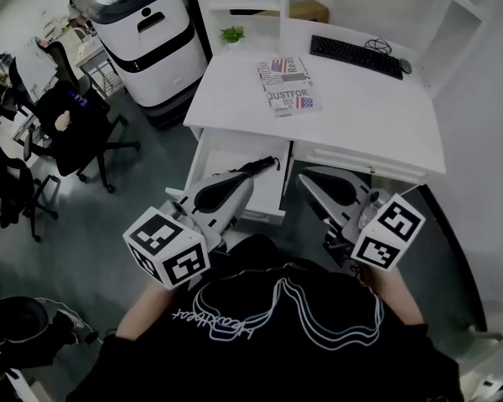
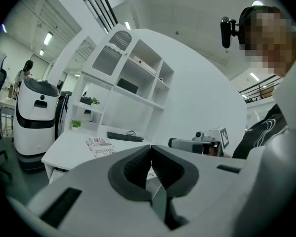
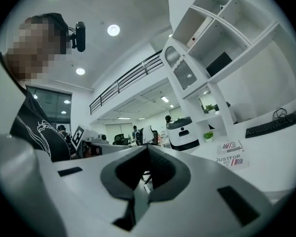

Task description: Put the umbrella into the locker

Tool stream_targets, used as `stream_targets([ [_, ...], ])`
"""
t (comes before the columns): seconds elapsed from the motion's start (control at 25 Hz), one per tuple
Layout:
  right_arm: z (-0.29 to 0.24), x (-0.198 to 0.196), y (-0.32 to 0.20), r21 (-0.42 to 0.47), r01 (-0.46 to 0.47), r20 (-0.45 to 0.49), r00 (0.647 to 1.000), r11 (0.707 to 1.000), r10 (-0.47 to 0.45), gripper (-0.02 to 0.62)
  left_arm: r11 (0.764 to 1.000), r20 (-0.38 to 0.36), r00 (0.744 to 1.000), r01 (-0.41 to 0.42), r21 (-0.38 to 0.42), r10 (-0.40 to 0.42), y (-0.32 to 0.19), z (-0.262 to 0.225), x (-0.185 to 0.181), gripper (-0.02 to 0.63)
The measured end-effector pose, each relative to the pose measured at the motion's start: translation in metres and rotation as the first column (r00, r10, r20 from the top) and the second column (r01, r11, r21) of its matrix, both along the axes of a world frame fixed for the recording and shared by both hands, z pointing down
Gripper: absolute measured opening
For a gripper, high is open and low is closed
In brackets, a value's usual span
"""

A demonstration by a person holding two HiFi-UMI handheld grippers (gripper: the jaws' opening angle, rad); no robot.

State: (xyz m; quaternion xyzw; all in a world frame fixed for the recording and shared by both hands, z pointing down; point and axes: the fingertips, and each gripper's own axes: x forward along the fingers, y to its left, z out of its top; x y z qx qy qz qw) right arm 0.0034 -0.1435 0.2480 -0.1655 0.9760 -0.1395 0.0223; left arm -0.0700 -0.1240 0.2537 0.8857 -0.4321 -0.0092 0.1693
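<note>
The desk stands ahead of you, its drawer pulled out toward you at the left end, with the umbrella lying in the drawer's right half. On the desktop the magazine sits left of centre, the keyboard behind and right of it, the mouse at the keyboard's right end. A plant stands at the back left (desktop or shelf, you can't tell). A machine stands left of the desk, office chairs farther left.

Head view steeply down, gripper views level, all sharing desk
</note>
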Motion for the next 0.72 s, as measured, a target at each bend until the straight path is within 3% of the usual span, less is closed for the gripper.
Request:
stream_targets([
  [0.72,0.024,0.009,0.012,-0.066,-0.012,-0.016,1.000,0.998,0.011,0.003,0.999,-0.021,1.000,0.017,-0.043,-0.018,0.016,0.018,0.005,0.006],
])
